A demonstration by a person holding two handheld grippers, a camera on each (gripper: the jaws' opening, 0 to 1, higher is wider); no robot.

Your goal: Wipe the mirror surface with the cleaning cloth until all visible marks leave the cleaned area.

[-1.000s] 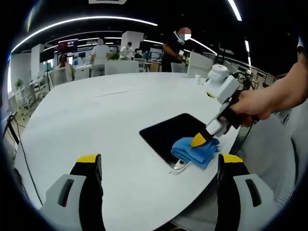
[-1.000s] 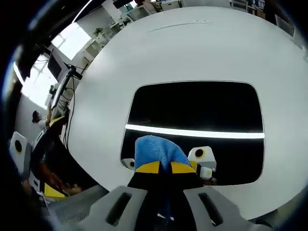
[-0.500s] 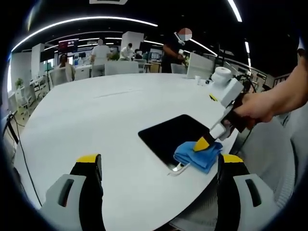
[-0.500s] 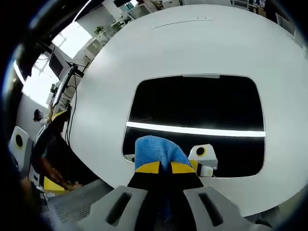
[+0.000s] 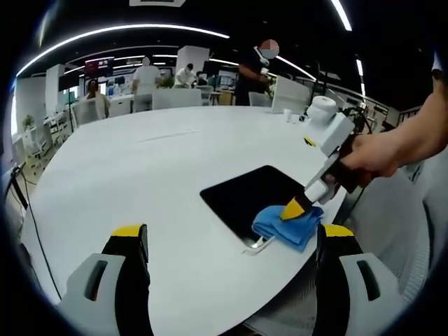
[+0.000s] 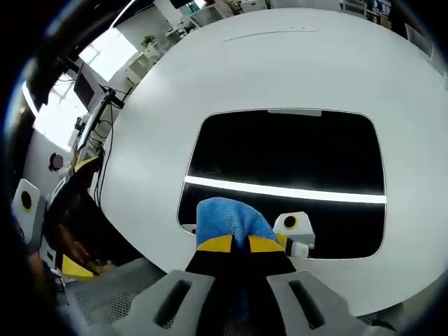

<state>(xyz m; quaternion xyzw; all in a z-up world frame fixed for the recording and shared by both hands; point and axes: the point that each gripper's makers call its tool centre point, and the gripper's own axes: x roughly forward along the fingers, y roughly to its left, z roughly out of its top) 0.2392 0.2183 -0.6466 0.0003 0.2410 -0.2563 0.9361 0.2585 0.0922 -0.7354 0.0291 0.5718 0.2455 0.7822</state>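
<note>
One mirror (image 6: 287,157), a dark slab, lies at centre frame in the right gripper view, on the white counter (image 6: 294,63). The blue cloth (image 6: 227,218) sits on its lower left edge, pinched in the right gripper (image 6: 234,243), so wiping looks under way; next, I judge, a sweep across the untouched glass. In the left gripper view, a hand (image 5: 374,155) at right angles that gripper down. The left gripper (image 5: 234,234) waits wide apart, holding nothing.

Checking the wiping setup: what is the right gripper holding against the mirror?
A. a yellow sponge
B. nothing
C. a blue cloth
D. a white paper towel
C: the right gripper is shut on the blue cloth, which rests on the dark mirror.
</note>
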